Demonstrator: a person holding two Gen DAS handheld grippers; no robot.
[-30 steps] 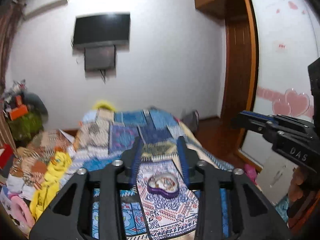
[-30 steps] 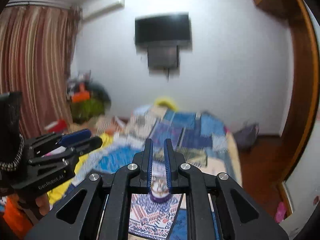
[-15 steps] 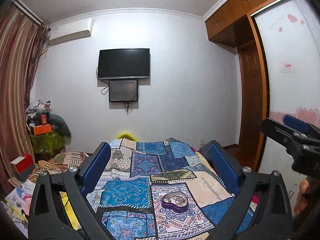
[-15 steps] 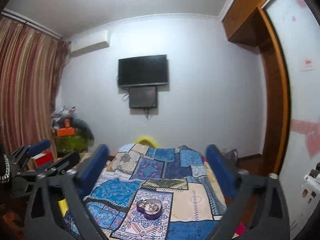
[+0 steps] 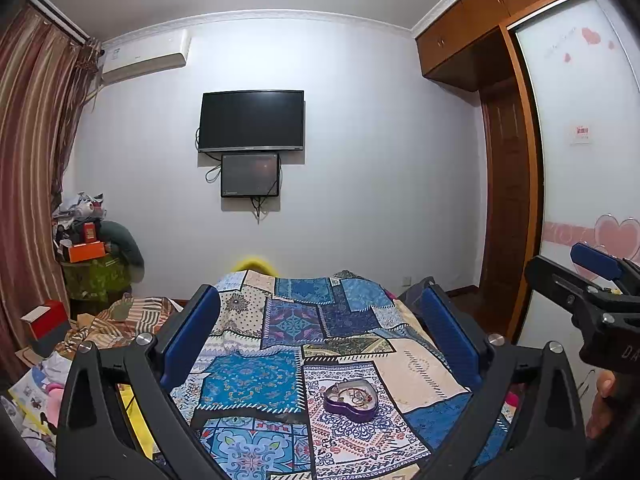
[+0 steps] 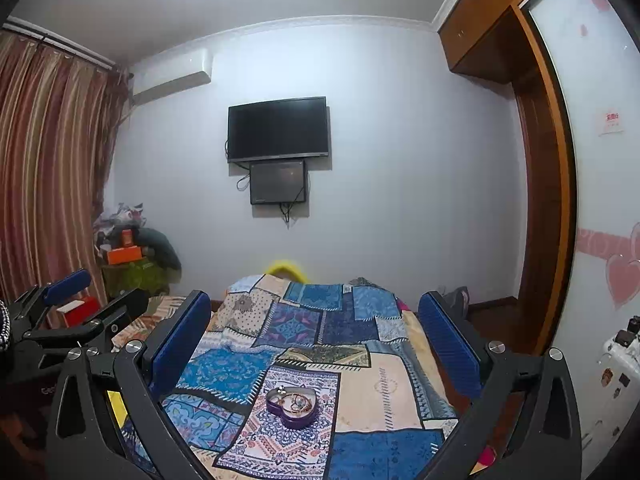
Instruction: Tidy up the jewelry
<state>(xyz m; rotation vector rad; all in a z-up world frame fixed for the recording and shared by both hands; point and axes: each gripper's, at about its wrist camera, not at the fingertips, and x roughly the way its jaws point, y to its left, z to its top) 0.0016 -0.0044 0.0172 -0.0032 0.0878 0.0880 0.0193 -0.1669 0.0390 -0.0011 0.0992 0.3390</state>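
Both tools up off the bed. My left gripper [image 5: 320,340] is spread wide, nothing between its blue pads; my right gripper [image 6: 314,338] likewise, released and empty. The purple heart-shaped tin [image 5: 351,399] sits open on the patchwork quilt [image 5: 280,320], near edge, with tangled jewelry [image 6: 296,400] inside. Wall-mounted TV [image 5: 252,120] on the far wall.
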